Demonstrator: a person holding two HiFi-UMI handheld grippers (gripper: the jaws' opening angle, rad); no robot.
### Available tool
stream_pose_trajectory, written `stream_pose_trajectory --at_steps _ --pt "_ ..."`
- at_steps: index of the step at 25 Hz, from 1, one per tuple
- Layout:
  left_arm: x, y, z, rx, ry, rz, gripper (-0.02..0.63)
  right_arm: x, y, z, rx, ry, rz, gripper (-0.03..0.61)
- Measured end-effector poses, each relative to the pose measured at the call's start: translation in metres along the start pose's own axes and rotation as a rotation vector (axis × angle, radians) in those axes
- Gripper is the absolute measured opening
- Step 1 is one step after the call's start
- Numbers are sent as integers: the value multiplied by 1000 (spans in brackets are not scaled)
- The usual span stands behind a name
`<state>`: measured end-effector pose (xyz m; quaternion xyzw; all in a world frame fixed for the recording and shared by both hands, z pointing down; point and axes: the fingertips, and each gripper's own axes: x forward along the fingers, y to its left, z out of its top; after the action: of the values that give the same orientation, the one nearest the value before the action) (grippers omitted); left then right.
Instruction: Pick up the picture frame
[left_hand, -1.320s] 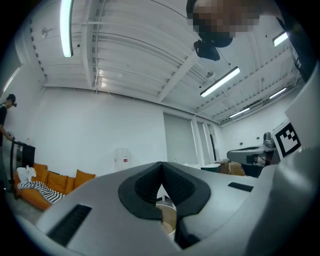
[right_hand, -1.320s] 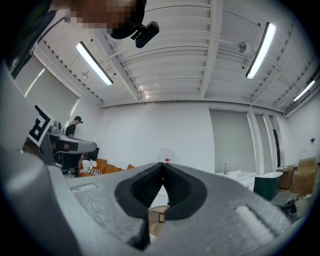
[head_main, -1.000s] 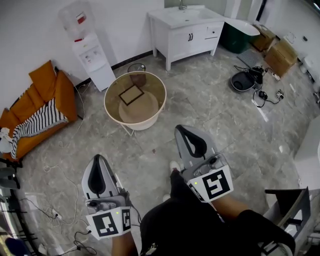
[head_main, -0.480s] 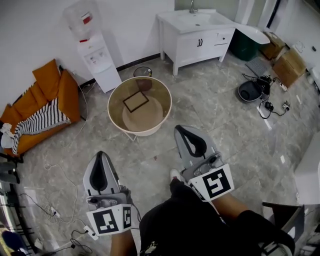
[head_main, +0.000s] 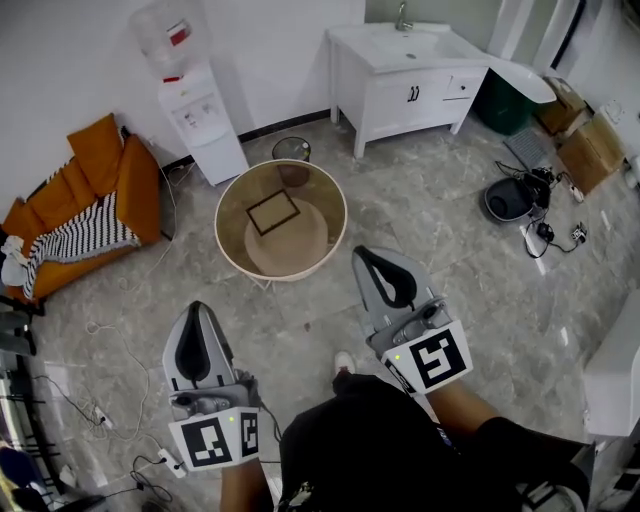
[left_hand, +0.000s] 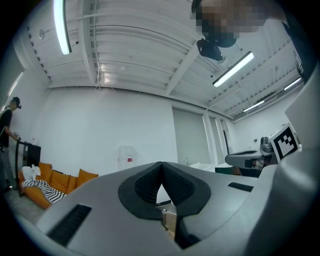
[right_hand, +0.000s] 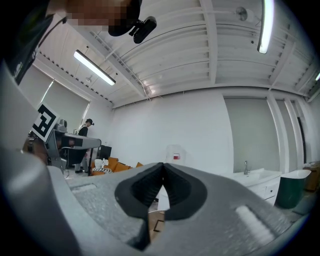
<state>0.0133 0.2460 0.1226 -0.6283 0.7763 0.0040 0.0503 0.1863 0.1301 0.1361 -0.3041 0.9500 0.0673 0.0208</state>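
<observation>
Picture frame (head_main: 274, 212) on round table (head_main: 228, 190), both grippers — left (head_main: 198, 318), right (head_main: 372, 260) — jaws pressed together, empty

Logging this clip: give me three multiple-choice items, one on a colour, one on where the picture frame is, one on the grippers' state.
1. The sofa is: A orange; B green; C grey.
2. The picture frame lies: A on a chair; B on the round table; C on a shelf.
3. The left gripper and right gripper are: A wide open; B shut, empty; C shut on a cup.
Answers: 1 A, it shows orange in the head view. 2 B, it lies flat on the tabletop. 3 B, each gripper view shows the jaws together, nothing between.
</observation>
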Motion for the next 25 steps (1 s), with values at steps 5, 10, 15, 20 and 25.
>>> stream_pose_trajectory --at_steps 5,10,15,20,25 --pt "26 -8 -5 0 -3 41 12 15 -31 -14 12 4 49 -5" --pt "44 -29 -15 -4 7 48 12 18 -60 -23 22 1 44 -5" --pt "61 -18 -17 7 21 74 12 43 -67 -27 14 -5 65 -5" --pt "82 -19 -29 13 26 60 12 52 -84 -39 28 -9 48 -5" --pt "108 -25 -25 6 8 41 12 65 -94 -41 35 -7 64 -5"
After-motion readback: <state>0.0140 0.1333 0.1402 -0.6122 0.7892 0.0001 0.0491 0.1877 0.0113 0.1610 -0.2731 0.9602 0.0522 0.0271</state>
